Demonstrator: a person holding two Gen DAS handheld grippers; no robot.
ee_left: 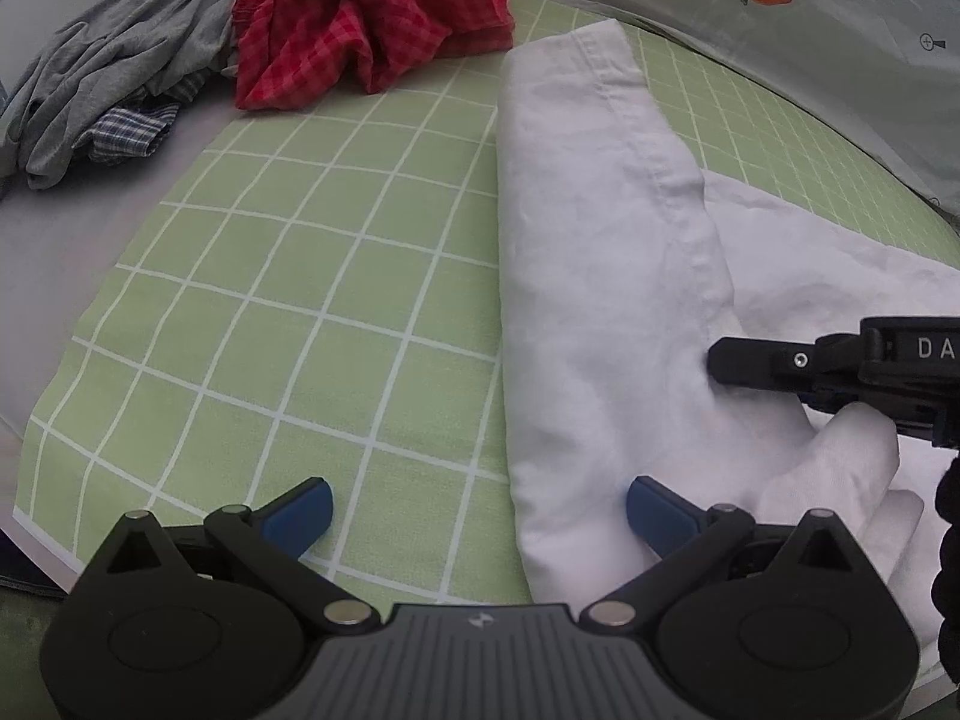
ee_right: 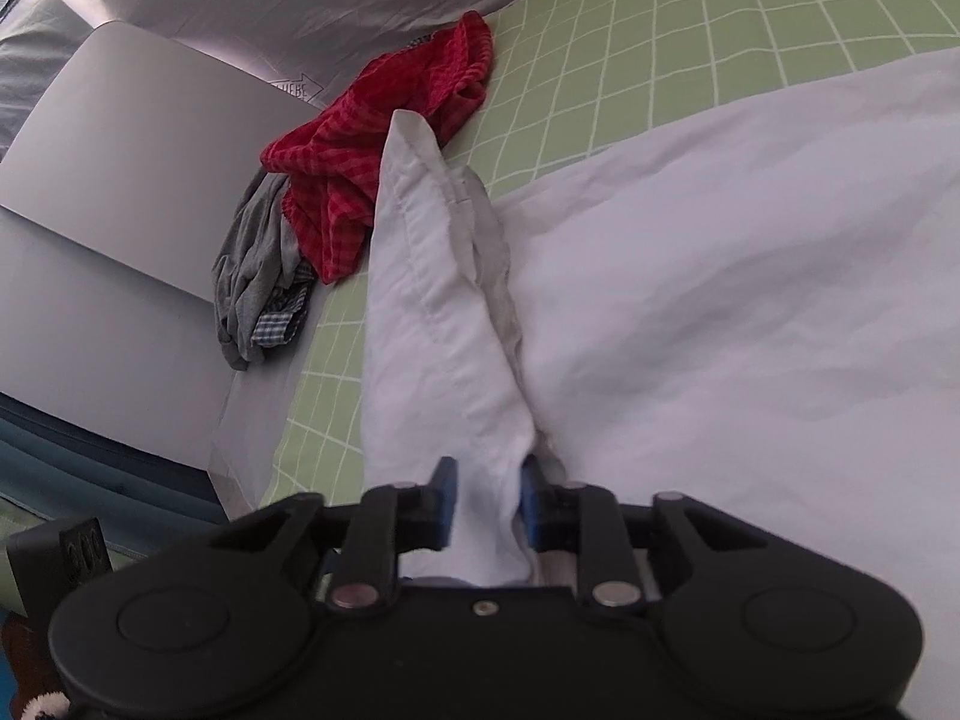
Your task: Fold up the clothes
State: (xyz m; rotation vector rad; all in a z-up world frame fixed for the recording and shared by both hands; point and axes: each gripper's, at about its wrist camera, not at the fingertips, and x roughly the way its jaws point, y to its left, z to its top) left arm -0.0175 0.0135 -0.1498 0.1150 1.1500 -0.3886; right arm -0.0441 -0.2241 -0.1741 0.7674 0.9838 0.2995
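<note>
A white shirt (ee_left: 600, 252) lies on a green checked sheet (ee_left: 300, 300), one sleeve folded along its left edge. My left gripper (ee_left: 480, 513) is open, low over the sheet, its right finger (ee_left: 657, 510) on the shirt's near edge. My right gripper (ee_right: 489, 507) is shut on a bunched fold of the white shirt (ee_right: 720, 300) where the sleeve (ee_right: 426, 300) meets the body. It also shows in the left wrist view (ee_left: 756, 360), coming in from the right onto the shirt.
A crumpled red checked garment (ee_left: 360, 18) and a grey garment (ee_left: 120, 72) over a blue checked one lie at the far left. They also show in the right wrist view, red (ee_right: 372, 162) and grey (ee_right: 252, 276). A printed grey sheet (ee_left: 780, 30) borders the far side.
</note>
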